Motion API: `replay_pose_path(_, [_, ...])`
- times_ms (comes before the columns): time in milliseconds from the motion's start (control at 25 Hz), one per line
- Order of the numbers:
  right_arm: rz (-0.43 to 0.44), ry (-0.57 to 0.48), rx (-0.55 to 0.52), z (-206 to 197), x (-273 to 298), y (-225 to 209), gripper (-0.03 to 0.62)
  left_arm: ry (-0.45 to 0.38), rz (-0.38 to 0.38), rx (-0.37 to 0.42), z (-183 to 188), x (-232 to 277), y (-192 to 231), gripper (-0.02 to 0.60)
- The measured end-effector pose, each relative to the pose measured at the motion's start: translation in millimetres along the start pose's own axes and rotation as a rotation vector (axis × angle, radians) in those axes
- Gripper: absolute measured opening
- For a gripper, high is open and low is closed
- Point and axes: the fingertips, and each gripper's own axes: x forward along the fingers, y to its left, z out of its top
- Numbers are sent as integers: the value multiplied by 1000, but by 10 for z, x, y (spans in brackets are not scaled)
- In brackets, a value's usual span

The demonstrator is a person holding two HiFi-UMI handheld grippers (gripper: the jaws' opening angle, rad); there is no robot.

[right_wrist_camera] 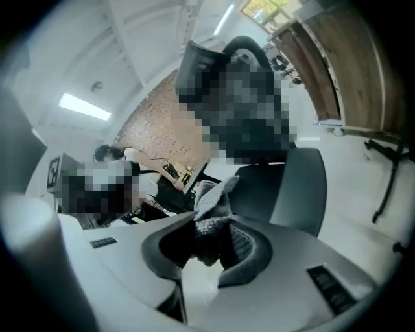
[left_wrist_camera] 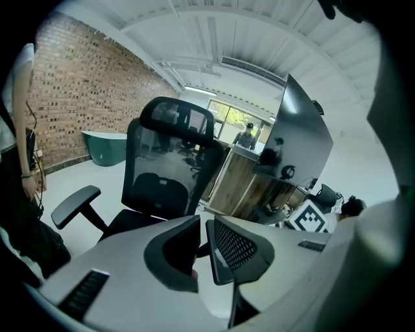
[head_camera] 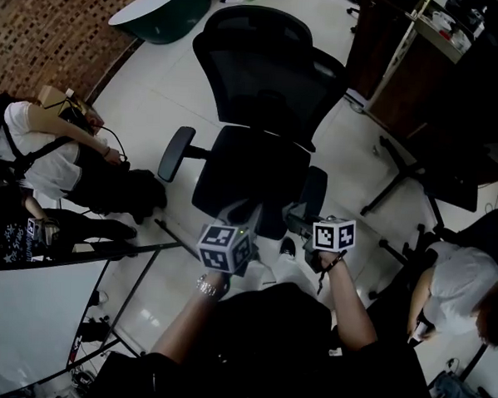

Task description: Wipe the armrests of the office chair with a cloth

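Note:
The black office chair (head_camera: 257, 119) stands in the middle of the head view, its left armrest (head_camera: 176, 153) and right armrest (head_camera: 314, 192) at either side of the seat. My left gripper (head_camera: 246, 215) hovers at the seat's front edge, shut with nothing between its jaws. The left gripper view looks past that gripper (left_wrist_camera: 206, 227) at the chair back (left_wrist_camera: 165, 162) and the left armrest (left_wrist_camera: 74, 204). My right gripper (head_camera: 296, 215) is just below the right armrest, shut on a grey cloth (right_wrist_camera: 209, 198). That armrest's pad (right_wrist_camera: 301, 185) lies close beyond the cloth.
People sit on the floor at the left (head_camera: 44, 146), and another person is at the right (head_camera: 461, 280). A white board (head_camera: 27, 307) lies at lower left. Another chair's base (head_camera: 404, 173) and a wooden cabinet (head_camera: 405, 73) stand at the right.

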Motion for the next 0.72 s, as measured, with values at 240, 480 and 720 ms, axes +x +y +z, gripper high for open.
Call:
replay_pose_path(240, [-36, -76, -79, 288, 375, 711, 75, 4, 15, -12, -154, -410, 273, 74])
replay_pose_path(480, [-156, -234, -69, 137, 540, 1231, 80, 7, 41, 3, -205, -791, 573, 74])
replay_pose_path(720, [-325, -281, -53, -167, 534, 1646, 83, 26, -5, 6, -464, -1084, 789, 74])
